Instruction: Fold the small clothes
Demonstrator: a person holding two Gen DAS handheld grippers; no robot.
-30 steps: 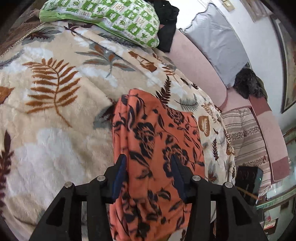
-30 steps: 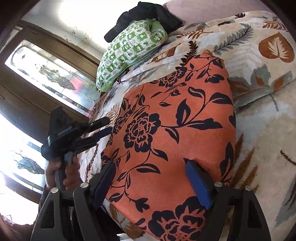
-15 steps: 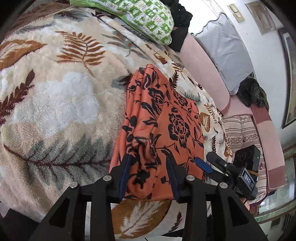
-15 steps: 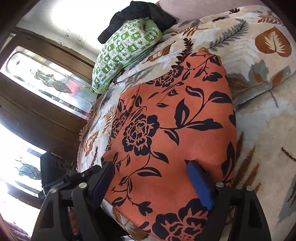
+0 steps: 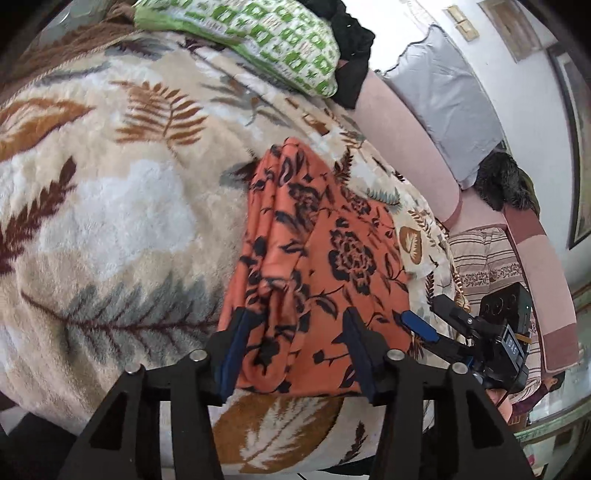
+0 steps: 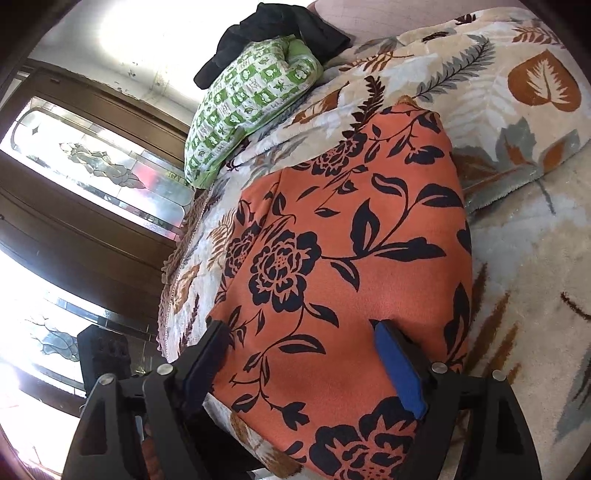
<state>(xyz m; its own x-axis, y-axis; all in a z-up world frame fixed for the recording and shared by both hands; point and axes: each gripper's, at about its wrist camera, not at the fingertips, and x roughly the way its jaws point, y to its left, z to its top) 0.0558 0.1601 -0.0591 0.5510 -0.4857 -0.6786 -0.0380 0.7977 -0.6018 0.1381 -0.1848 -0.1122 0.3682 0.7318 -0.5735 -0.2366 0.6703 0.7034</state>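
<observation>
Right now left gripper [image 5: 295,347] has jaws just been opening, parted around a bunched near edge of the orange floral cloth [image 5: 332,258], pads not pressing it. Right gripper [image 6: 303,365] jaws spread wide, straddling the cloth's near end, flat fabric between, no pinch seen. Cloth lies folded on the leaf-print blanket [image 5: 110,206] over the bed, near its front edge. Far side: green checked pillow [image 6: 251,99], black garment [image 6: 280,29] behind it. Grey cushion [image 5: 447,107] far right on a pink sofa back [image 5: 402,133].
</observation>
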